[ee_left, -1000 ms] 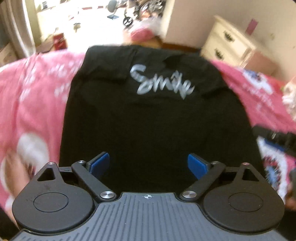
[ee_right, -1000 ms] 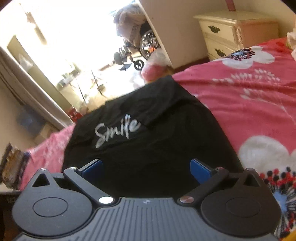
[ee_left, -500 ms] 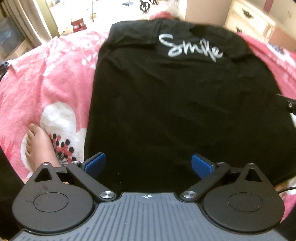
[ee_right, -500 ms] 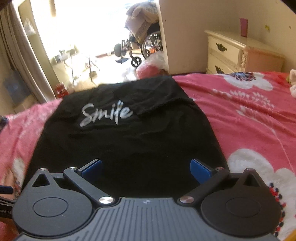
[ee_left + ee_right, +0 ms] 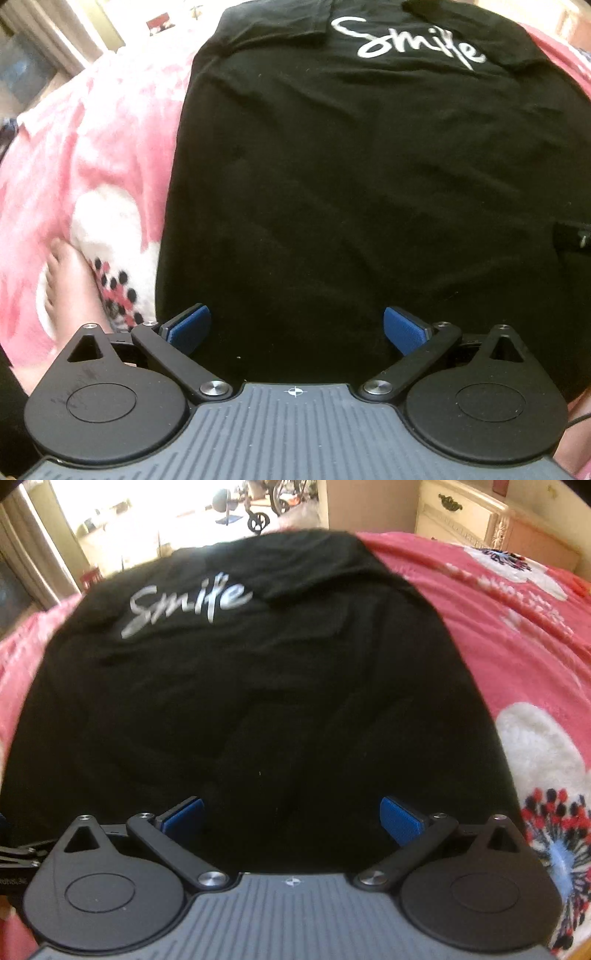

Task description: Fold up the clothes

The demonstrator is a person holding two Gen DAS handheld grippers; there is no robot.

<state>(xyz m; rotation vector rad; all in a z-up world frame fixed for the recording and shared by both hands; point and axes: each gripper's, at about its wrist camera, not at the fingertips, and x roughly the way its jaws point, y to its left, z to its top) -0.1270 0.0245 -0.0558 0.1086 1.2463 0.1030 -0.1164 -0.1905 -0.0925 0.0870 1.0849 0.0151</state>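
On a pink floral bedspread [image 5: 517,635], a black "Smile" T-shirt [image 5: 351,192] lies flat, sleeves folded in, as the left gripper [image 5: 295,328] and right gripper [image 5: 291,812], now lowered nearer its hem, hover spread wide and empty, seemingly ready to fold.

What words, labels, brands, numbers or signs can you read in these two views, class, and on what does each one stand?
"Smile": white handwritten script on the black T-shirt, near its far end, readable in both views.
Small pale print on the dark object at the right wrist view's left edge: too small and blurred to read.
Nothing else legible.
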